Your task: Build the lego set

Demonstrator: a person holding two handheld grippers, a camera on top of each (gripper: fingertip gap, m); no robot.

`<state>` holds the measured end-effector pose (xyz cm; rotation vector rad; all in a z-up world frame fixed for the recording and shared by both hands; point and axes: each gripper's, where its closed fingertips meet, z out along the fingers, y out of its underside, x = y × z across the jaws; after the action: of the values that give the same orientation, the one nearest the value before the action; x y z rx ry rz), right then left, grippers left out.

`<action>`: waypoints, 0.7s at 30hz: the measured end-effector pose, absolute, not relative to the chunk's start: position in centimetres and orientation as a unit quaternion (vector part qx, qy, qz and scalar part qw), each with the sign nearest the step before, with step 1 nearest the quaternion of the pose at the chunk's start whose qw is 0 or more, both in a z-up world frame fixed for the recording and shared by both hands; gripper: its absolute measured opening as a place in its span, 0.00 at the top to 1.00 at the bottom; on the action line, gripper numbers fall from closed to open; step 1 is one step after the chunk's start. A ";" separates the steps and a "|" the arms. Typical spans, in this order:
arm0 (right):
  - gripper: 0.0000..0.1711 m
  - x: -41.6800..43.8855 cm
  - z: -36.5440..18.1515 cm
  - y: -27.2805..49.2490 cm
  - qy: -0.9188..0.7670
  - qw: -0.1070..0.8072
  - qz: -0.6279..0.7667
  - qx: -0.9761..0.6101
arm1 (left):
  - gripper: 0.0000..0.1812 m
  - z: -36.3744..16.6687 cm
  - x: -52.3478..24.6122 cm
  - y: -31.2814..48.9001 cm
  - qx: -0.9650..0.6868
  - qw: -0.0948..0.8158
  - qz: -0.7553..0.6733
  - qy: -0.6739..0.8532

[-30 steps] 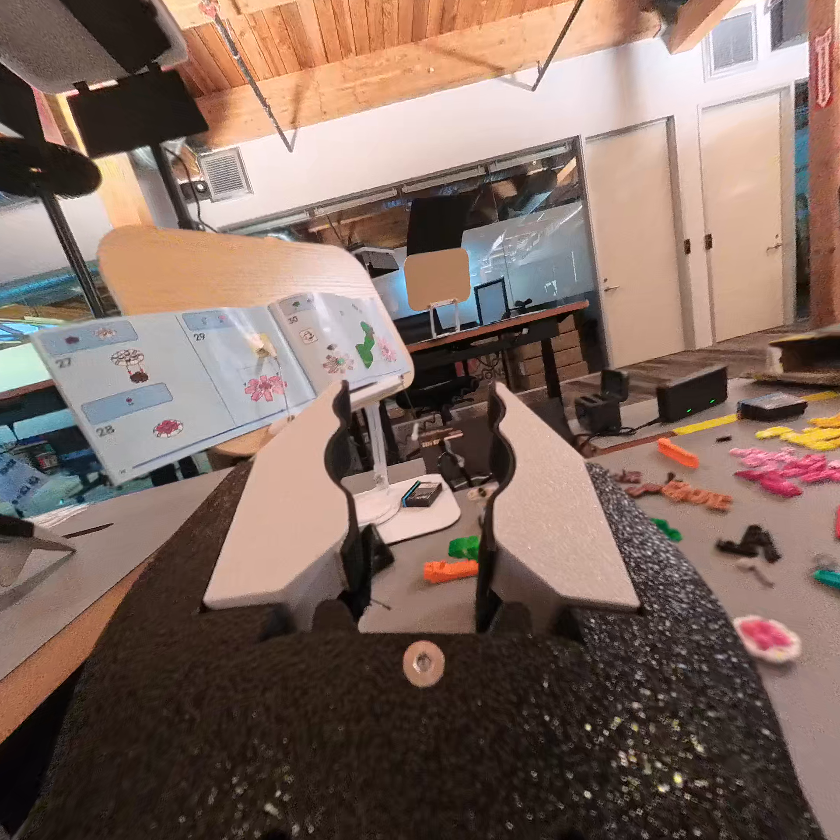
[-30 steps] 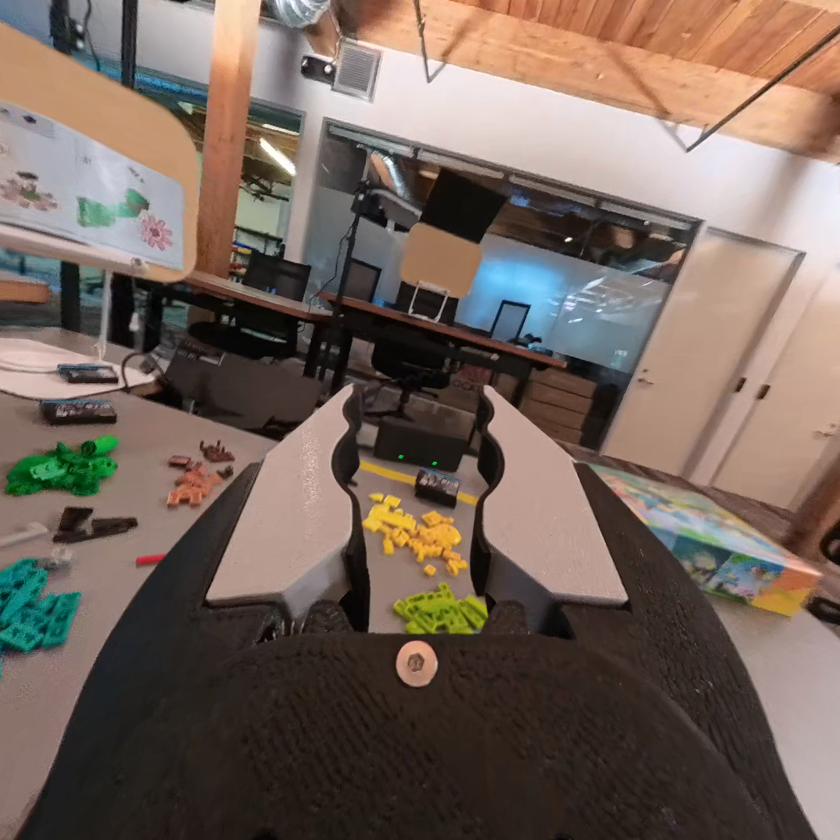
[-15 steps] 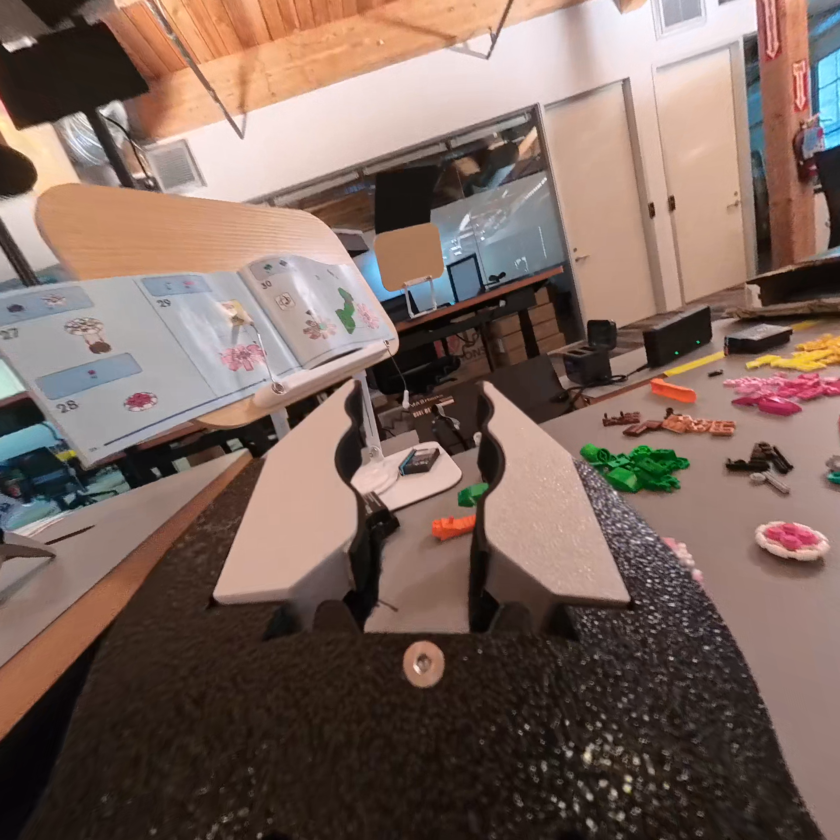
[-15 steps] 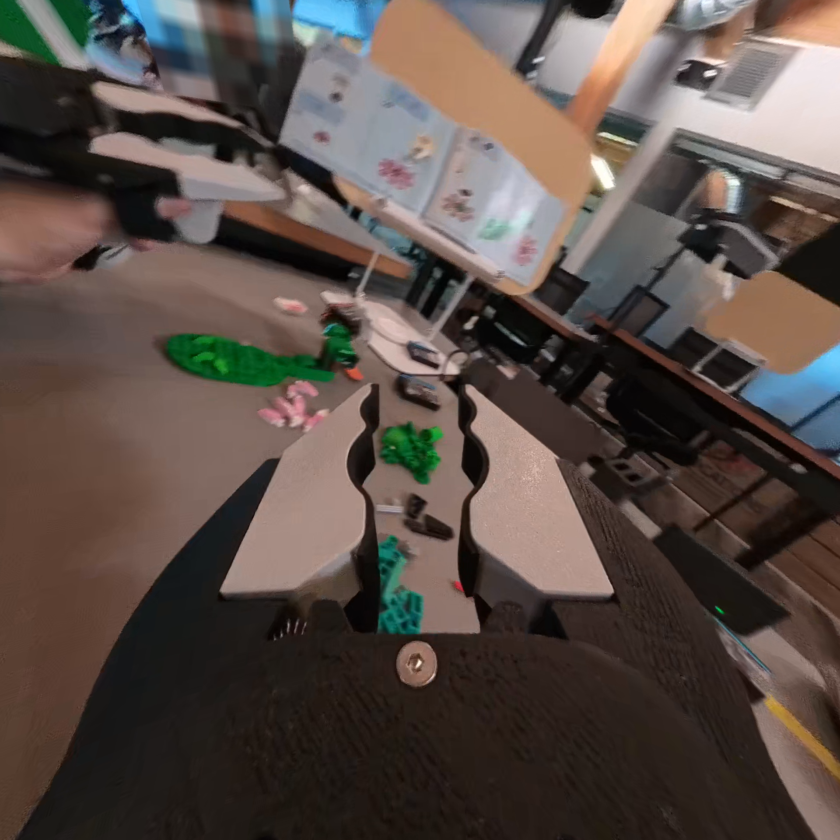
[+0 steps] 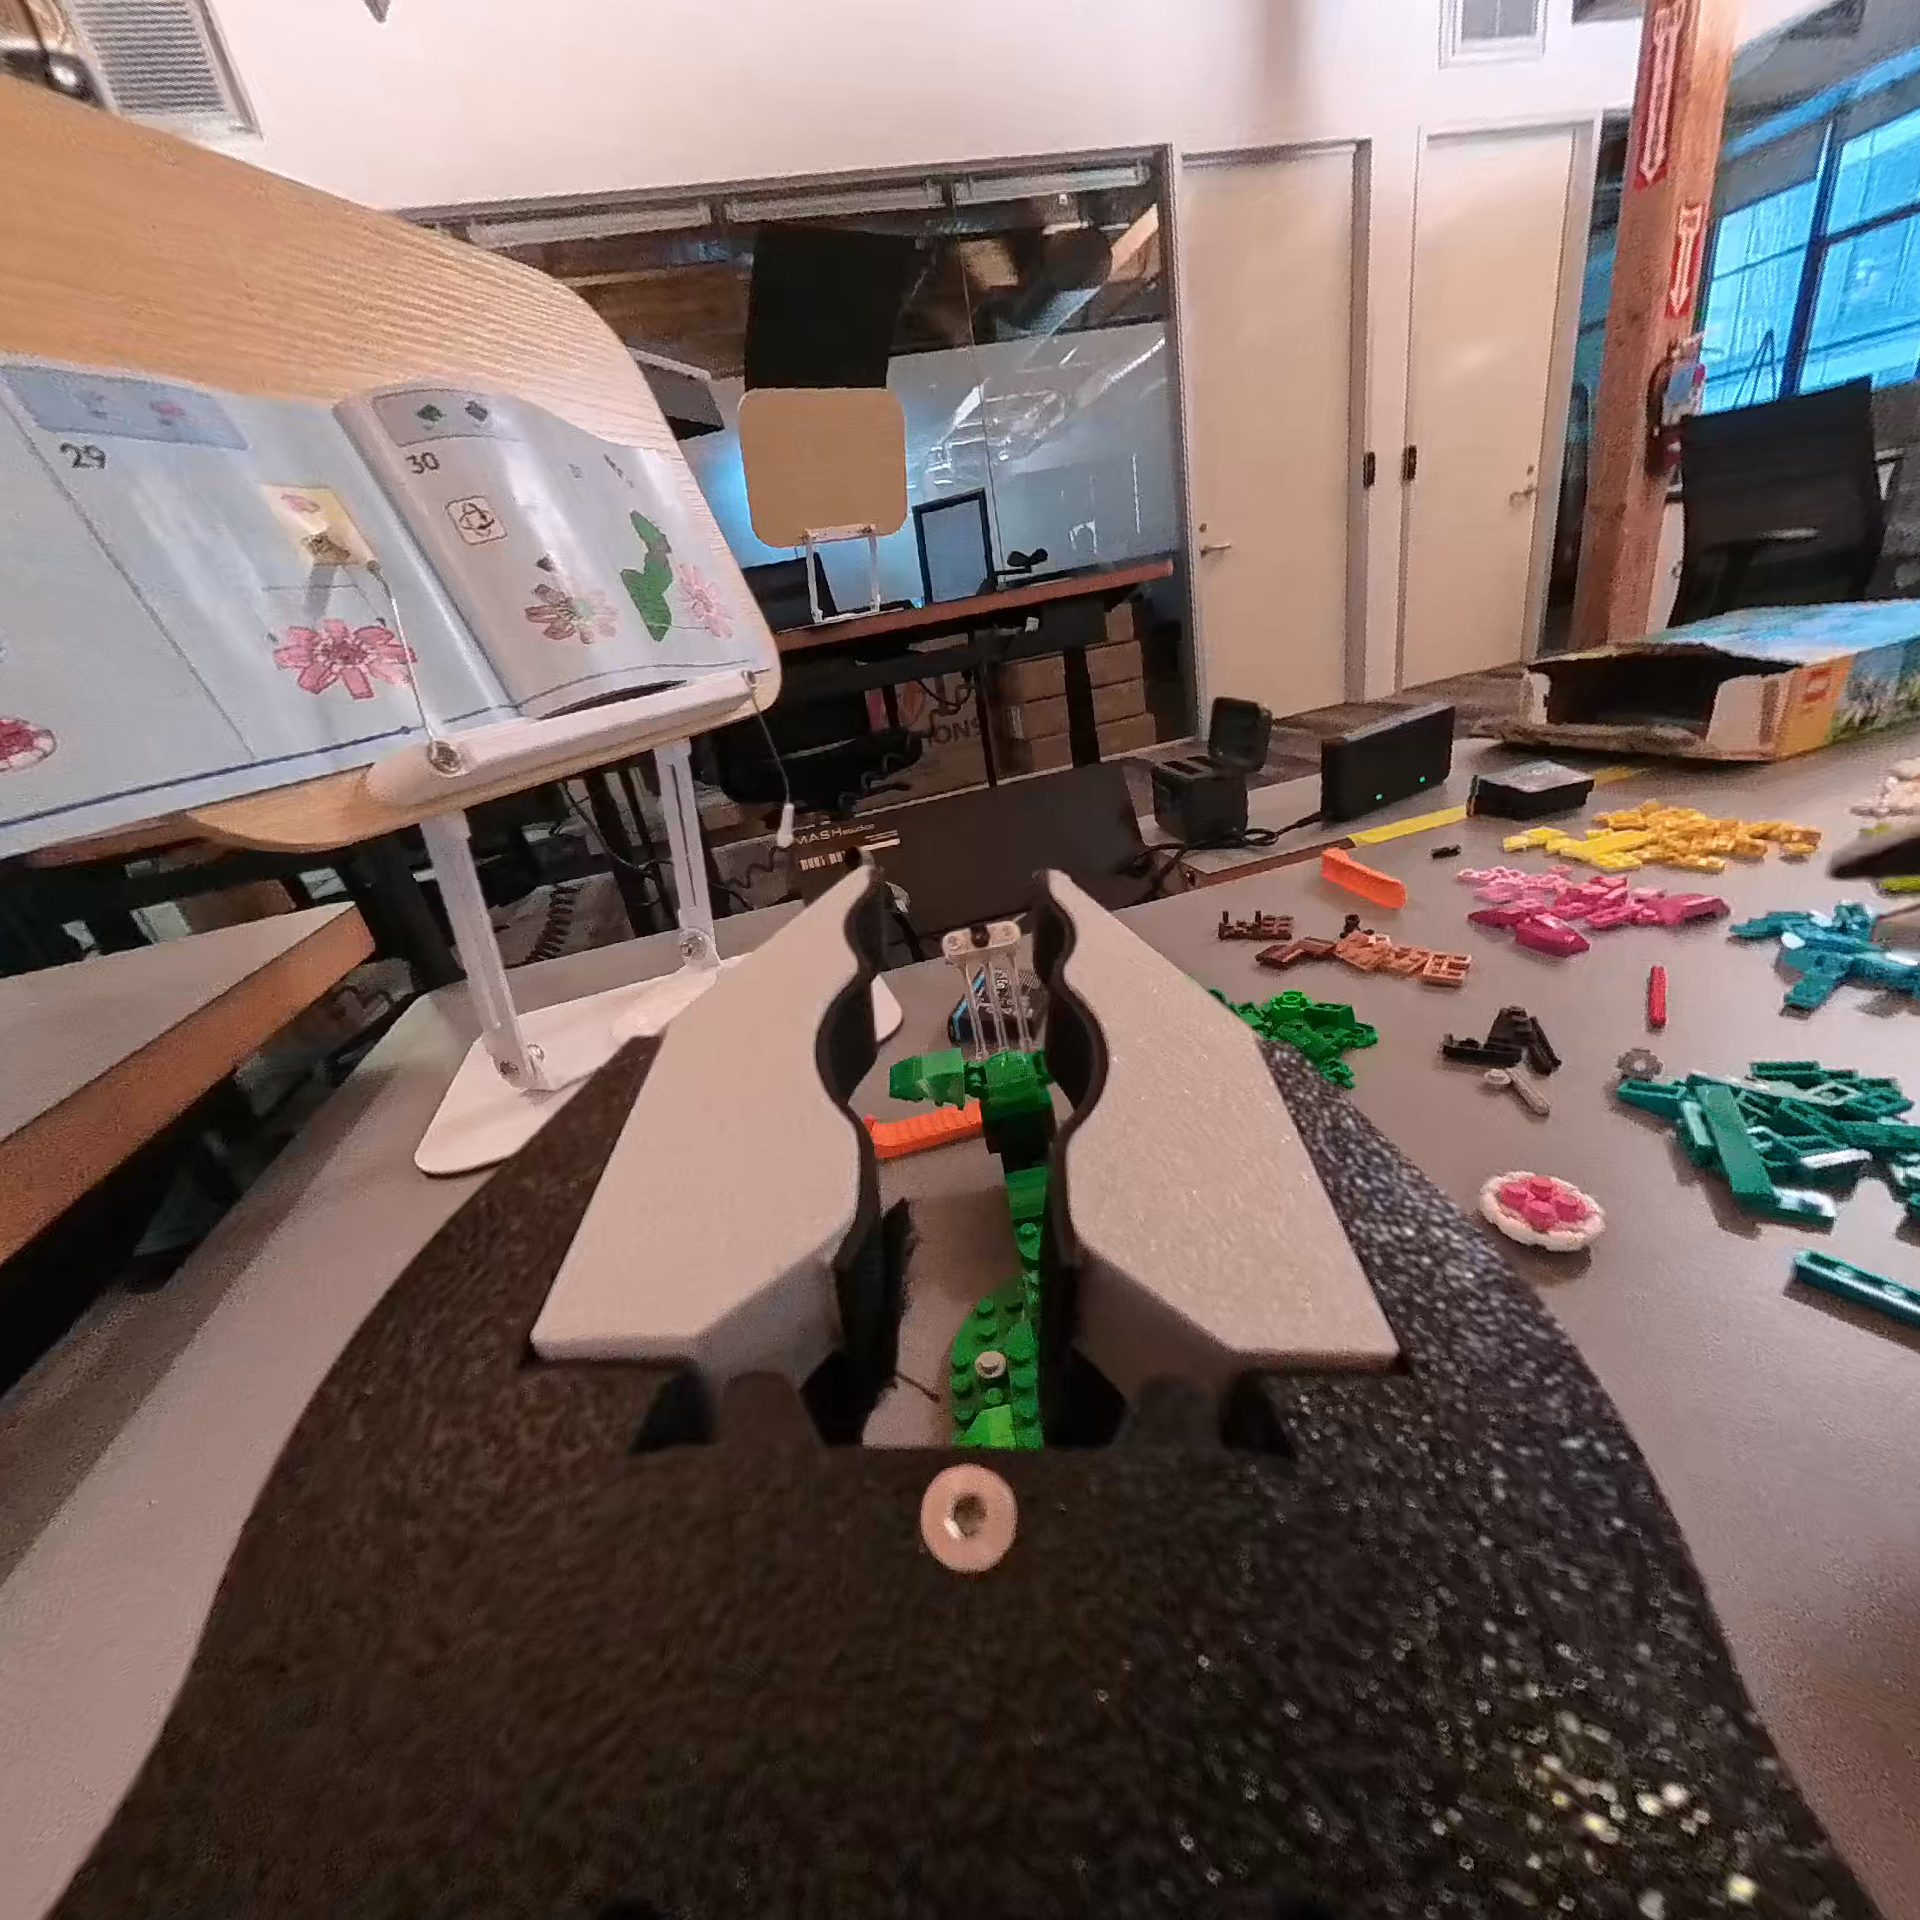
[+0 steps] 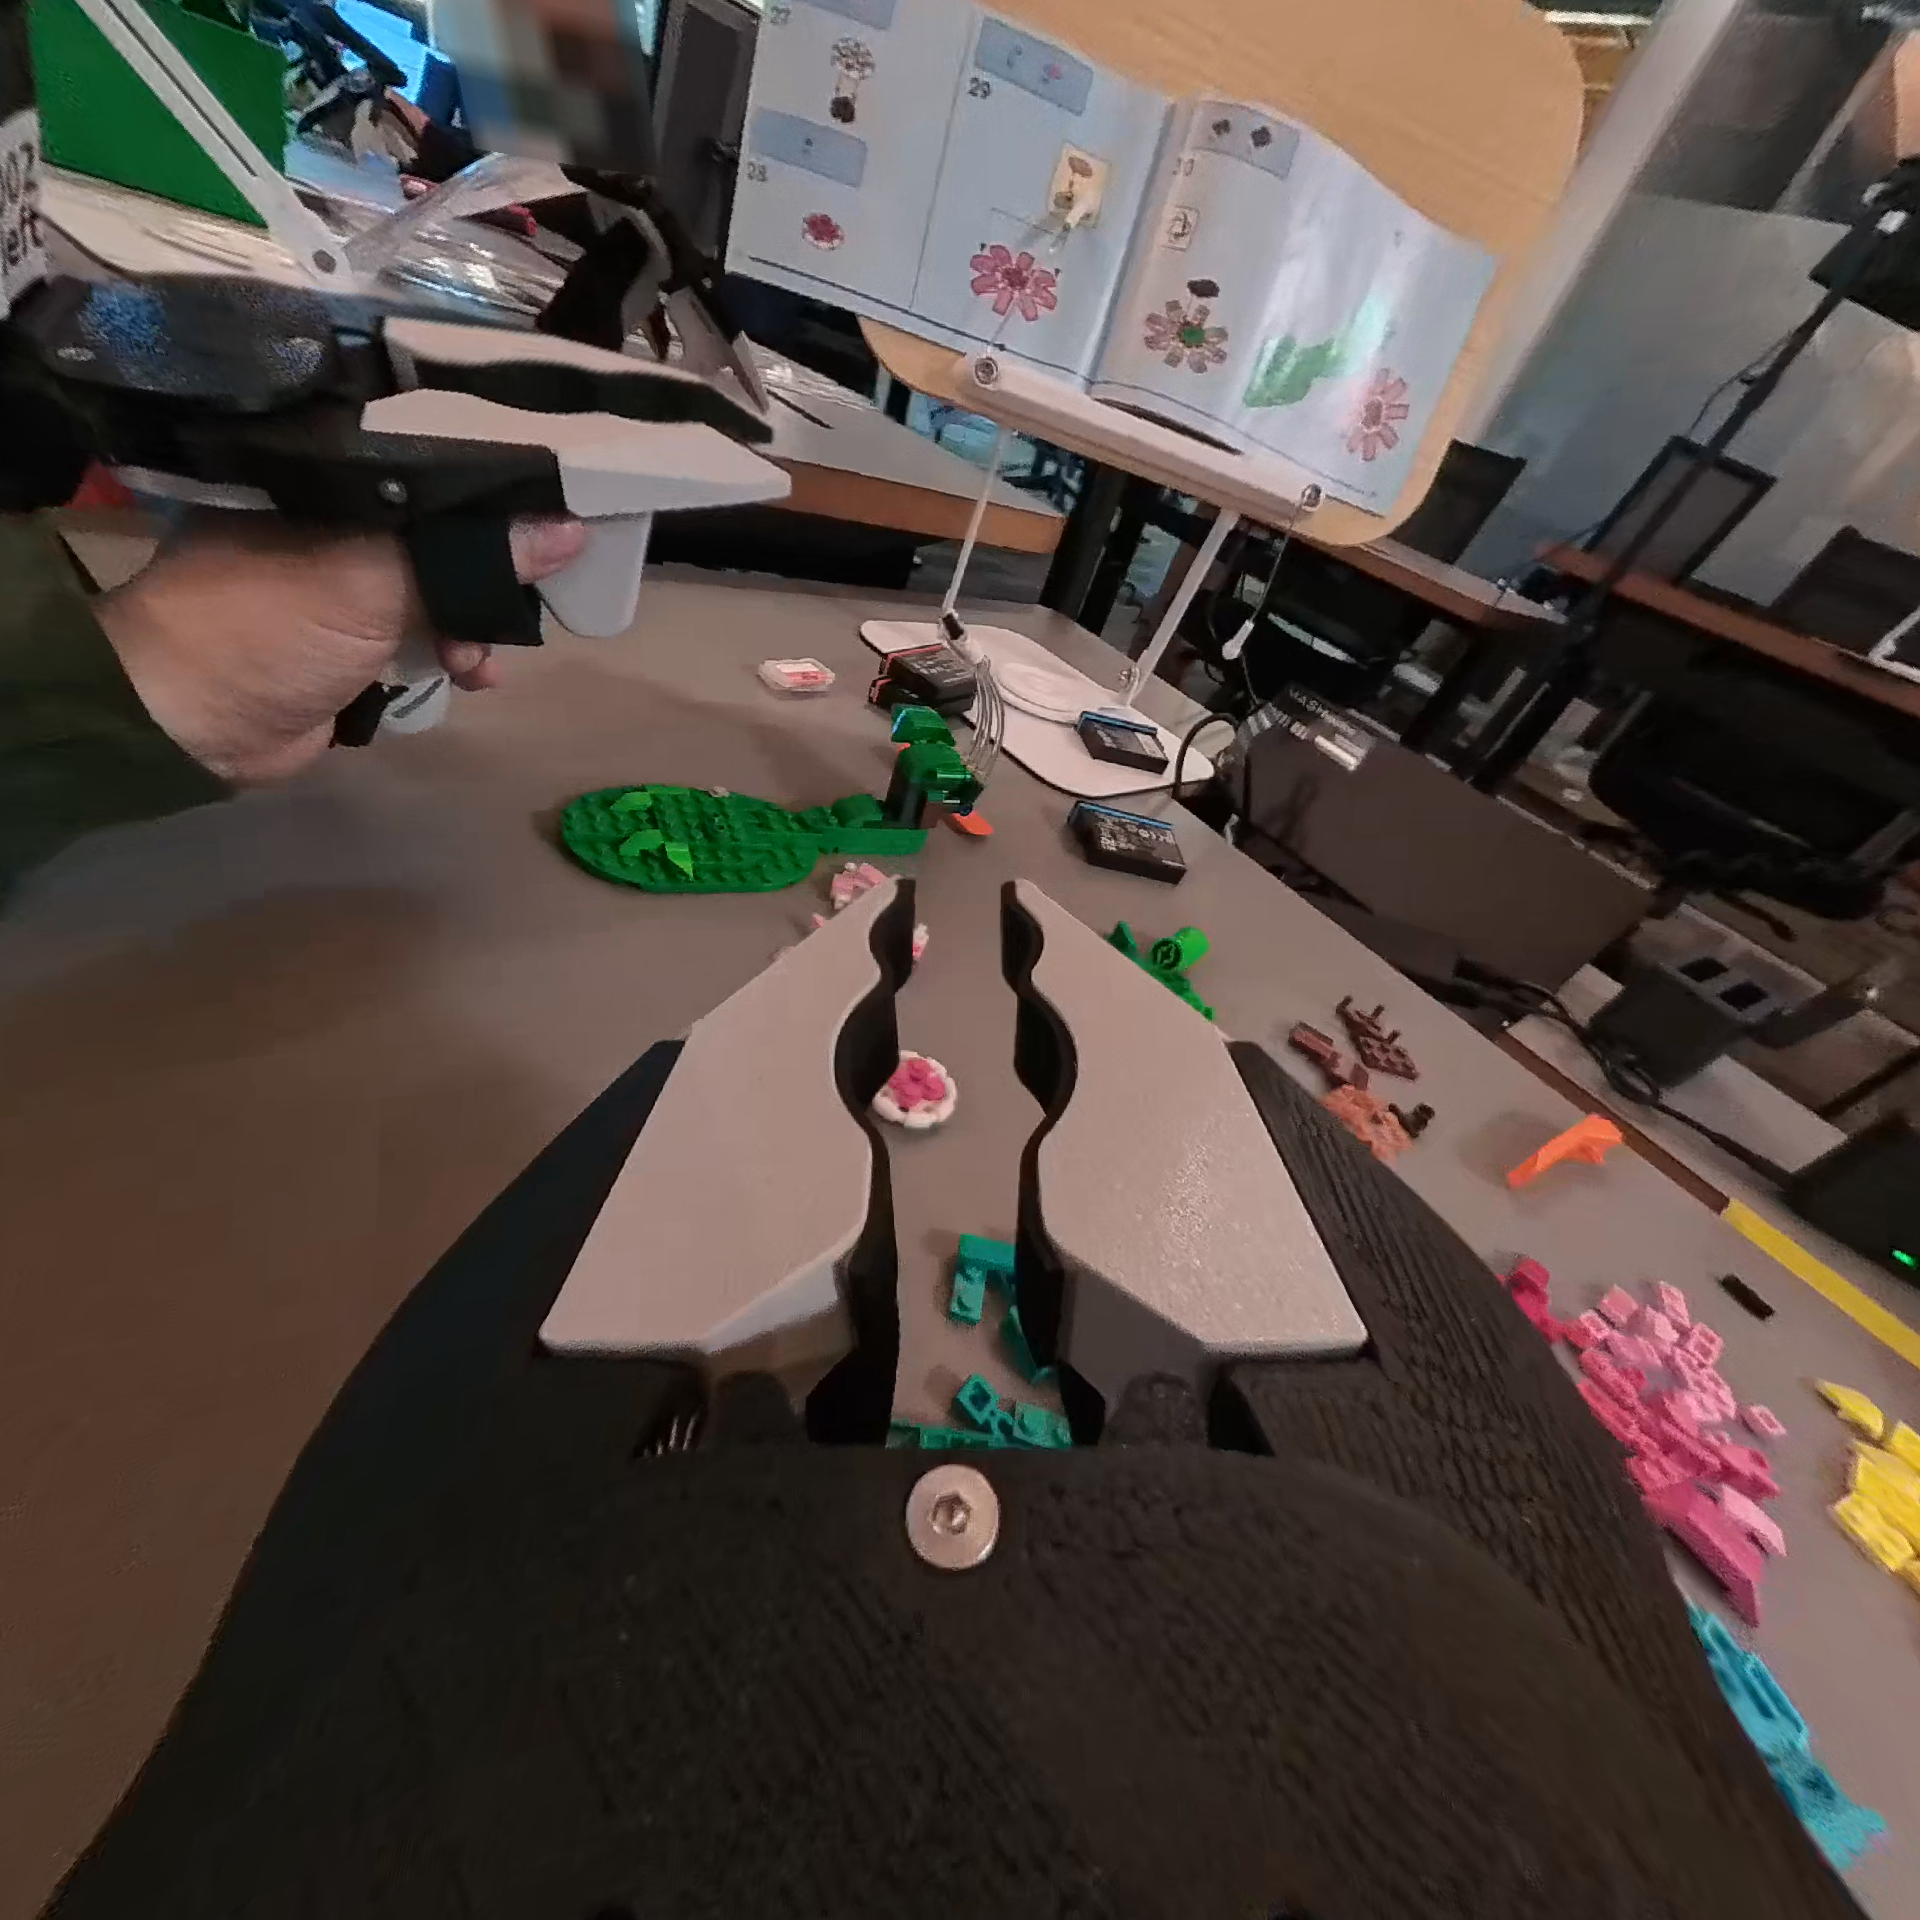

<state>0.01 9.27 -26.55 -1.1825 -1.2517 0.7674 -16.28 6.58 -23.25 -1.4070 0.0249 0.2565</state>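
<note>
A green lego plate build with a leafy stem [image 6: 707,836] lies on the grey table [image 6: 312,1091]. It also shows in the left wrist view [image 5: 1003,1299], through the gap of my left gripper [image 5: 956,894], which is open, empty and held above the table. A hand holds that gripper [image 6: 774,455] up and left of the build. A pink-and-white flower disc [image 6: 914,1096] shows between the fingers of my right gripper [image 6: 956,904], which is open and empty. The disc also lies right of the left gripper [image 5: 1541,1208].
An open instruction booklet on a wooden stand [image 5: 364,582] stands at the back. Sorted piles lie to the right: teal [image 5: 1766,1122], pink [image 6: 1683,1423], yellow [image 5: 1662,831], brown [image 6: 1361,1049], green [image 6: 1164,956]. There are also an orange piece [image 6: 1558,1148], black batteries [image 6: 1127,836] and an opened box [image 5: 1714,686]. The tips of one gripper are about 15 cm away from the tips of the other.
The right gripper swung left from the yellow pile to the flower disc and green build. The left gripper moved over the green build. Both jaws have narrowed but stay open.
</note>
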 end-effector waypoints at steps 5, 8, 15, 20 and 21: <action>0.95 -0.3 -27.4 8.5 -0.555 0.564 0.323 -0.520 | 0.87 -23.4 -15.9 6.8 -0.645 0.755 0.115 0.019; 0.95 -0.6 -27.6 7.5 -0.567 0.552 0.332 -0.514 | 0.88 -23.6 -15.2 7.0 -0.649 0.749 0.129 0.038; 0.95 -0.9 -28.1 6.0 -0.589 0.529 0.350 -0.501 | 0.89 -23.7 -14.9 7.1 -0.649 0.747 0.136 0.047; 0.95 -1.0 -28.2 5.9 -0.587 0.519 0.359 -0.507 | 0.90 -23.7 -14.9 7.1 -0.649 0.746 0.139 0.048; 0.95 -1.0 -28.2 6.0 -0.586 0.518 0.358 -0.510 | 0.90 -23.7 -14.9 7.1 -0.649 0.746 0.141 0.049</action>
<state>-0.95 5.99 -28.22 -1.2245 -1.4059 0.8596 -14.93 7.08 -23.72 -1.4202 0.1073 0.3086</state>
